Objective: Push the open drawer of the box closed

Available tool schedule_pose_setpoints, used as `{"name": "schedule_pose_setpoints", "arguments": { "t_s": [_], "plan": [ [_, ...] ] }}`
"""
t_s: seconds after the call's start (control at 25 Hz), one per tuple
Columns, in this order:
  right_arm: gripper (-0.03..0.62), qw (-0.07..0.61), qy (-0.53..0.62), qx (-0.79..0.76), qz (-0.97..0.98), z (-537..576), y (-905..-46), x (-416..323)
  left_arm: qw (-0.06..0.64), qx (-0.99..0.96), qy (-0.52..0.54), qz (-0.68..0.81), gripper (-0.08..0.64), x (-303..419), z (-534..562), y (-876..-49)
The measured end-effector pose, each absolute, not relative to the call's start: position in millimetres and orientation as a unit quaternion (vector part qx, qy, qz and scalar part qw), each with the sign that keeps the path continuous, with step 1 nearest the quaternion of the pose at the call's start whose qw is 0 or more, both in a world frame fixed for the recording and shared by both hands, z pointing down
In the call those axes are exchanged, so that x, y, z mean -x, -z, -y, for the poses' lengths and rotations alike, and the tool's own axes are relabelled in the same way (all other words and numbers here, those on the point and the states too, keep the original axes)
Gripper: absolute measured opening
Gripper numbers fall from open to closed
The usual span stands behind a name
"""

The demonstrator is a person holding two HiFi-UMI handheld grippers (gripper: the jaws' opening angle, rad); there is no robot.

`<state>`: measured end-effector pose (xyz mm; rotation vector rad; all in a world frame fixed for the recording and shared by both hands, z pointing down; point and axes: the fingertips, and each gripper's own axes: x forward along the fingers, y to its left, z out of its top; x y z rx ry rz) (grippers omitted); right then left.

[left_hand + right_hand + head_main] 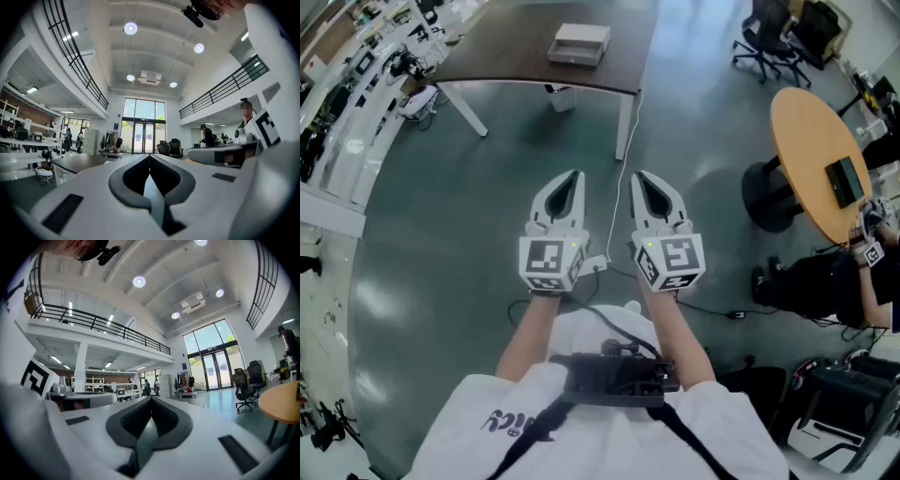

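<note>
We see a long dark table [506, 47] far off on the grey floor [441, 234]. At the right stands a round yellow table [811, 141] with a flat black thing [847, 181] on it. Black chairs [766, 33] stand behind it. A thin white cord [617, 206] lies on the floor. Big glass doors [143, 126] let light in.

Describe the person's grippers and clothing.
The left gripper and right gripper are white tapered tongs with dark grey pads, each bearing a white cube with black square markers. The person wears a white short-sleeved T-shirt under black straps.
</note>
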<state>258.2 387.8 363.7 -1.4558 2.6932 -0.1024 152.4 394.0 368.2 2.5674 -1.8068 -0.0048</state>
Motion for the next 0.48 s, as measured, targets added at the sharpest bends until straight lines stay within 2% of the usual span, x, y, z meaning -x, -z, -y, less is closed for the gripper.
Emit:
{"name": "schedule_pose_setpoints", "arguments": {
  "t_s": [0.24,0.48],
  "plan": [
    [0.005,0.055,0.066,0.469,-0.879,-392.7,-385.6,-288.8,0.02,-0.81,-0.006,0.586,0.009,-176.5,-409.0,-392.2],
    [0.005,0.072,0.162,0.478,-0.86,-380.0,-423.7,-301.1,0.036,-0.805,-0.026,0.591,0.009,-180.6,-415.6,-412.9]
  ]
}}
